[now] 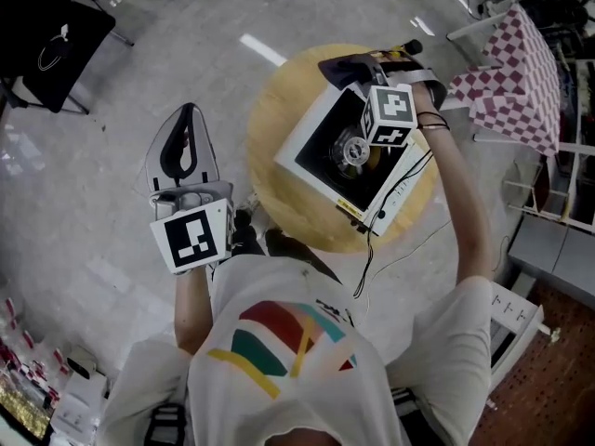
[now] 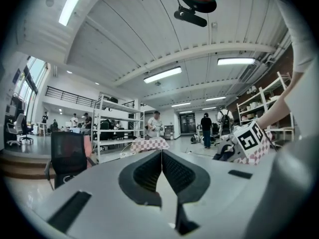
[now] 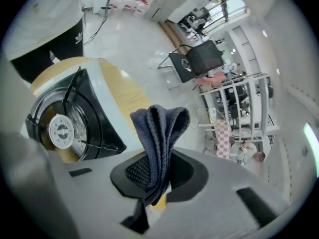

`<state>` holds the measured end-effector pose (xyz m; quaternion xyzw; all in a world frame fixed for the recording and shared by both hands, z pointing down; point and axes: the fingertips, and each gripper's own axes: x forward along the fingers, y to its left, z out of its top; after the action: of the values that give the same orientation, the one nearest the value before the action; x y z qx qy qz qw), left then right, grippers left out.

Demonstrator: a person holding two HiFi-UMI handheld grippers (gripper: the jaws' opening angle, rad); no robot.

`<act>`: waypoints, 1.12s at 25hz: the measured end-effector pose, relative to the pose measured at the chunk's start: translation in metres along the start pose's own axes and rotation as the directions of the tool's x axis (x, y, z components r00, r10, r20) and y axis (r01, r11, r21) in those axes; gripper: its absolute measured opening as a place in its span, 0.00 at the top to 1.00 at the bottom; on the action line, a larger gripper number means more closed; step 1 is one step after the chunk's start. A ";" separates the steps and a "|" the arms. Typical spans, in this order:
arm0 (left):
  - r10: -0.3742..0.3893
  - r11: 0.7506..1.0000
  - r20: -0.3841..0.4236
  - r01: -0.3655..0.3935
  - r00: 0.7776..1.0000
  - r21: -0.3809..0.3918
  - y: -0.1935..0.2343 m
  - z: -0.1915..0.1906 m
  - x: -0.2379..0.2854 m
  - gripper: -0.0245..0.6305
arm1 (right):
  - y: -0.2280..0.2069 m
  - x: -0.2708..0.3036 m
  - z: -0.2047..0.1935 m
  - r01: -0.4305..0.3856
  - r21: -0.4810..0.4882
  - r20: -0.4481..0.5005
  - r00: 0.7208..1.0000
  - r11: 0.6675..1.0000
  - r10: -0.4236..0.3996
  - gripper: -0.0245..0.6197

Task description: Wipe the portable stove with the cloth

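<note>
The portable stove (image 1: pixel 349 156) is white with a black top and a round metal burner (image 1: pixel 351 149); it sits on a round wooden table (image 1: pixel 279 110). My right gripper (image 1: pixel 372 71) hovers over the stove's far side, shut on a folded dark blue-grey cloth (image 1: pixel 346 66). In the right gripper view the cloth (image 3: pixel 162 128) stands up between the jaws of that gripper (image 3: pixel 157 171), with the stove (image 3: pixel 94 118) and burner (image 3: pixel 61 131) to the left below. My left gripper (image 1: pixel 188 114) hangs over the floor left of the table, shut and holding nothing; its pads (image 2: pixel 149 171) meet.
A black chair (image 1: pixel 46 35) stands at the far left. A red-checked tablecloth (image 1: pixel 516 72) and white shelving (image 1: pixel 558 193) are to the right. A thin cable (image 1: pixel 370 254) trails from the stove's near edge. People stand far off by shelving (image 2: pixel 119 128).
</note>
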<state>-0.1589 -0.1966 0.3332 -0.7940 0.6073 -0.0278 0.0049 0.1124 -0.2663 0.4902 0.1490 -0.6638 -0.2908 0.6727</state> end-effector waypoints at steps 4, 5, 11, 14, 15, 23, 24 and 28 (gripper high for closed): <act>-0.120 0.992 0.021 0.119 0.993 0.038 -0.045 0.025 0.006 0.95 | -0.029 -0.057 -0.006 0.138 0.282 0.045 0.987 0.949 -0.157 0.91; -0.145 0.989 0.048 0.143 0.988 0.038 -0.056 0.037 0.008 0.95 | -0.036 -0.074 -0.008 0.174 0.355 0.050 0.978 0.919 -0.204 0.91; -0.324 0.946 0.147 0.316 0.934 0.076 -0.129 0.089 0.007 0.95 | -0.041 -0.182 -0.024 0.355 0.628 -0.017 0.896 0.692 -0.444 0.91; -0.400 0.916 0.198 0.392 0.895 0.081 -0.170 0.115 -0.001 0.95 | -0.025 -0.233 -0.036 0.412 0.698 -0.068 0.852 0.585 -0.519 0.91; -0.428 0.904 0.226 0.420 0.875 0.085 -0.184 0.127 -0.002 0.95 | -0.019 -0.249 -0.041 0.430 0.730 -0.093 0.832 0.531 -0.547 0.91; -0.587 0.804 0.295 0.586 0.754 0.103 -0.273 0.166 -0.033 0.95 | 0.055 -0.338 -0.066 0.480 0.875 -0.324 0.679 0.064 -0.659 0.91; -0.601 0.793 0.296 0.601 0.743 0.101 -0.279 0.166 -0.036 0.95 | 0.065 -0.344 -0.068 0.486 0.874 -0.361 0.655 0.004 -0.664 0.91; -0.647 0.753 0.296 0.650 0.703 0.100 -0.296 0.161 -0.046 0.95 | 0.105 -0.357 -0.072 0.442 0.863 -0.483 0.585 -0.242 -0.651 0.91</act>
<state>0.1226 -0.0792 0.1827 -0.9505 0.2808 0.1017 0.0860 0.2209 0.0130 0.2590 0.8011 -0.5811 -0.0605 0.1300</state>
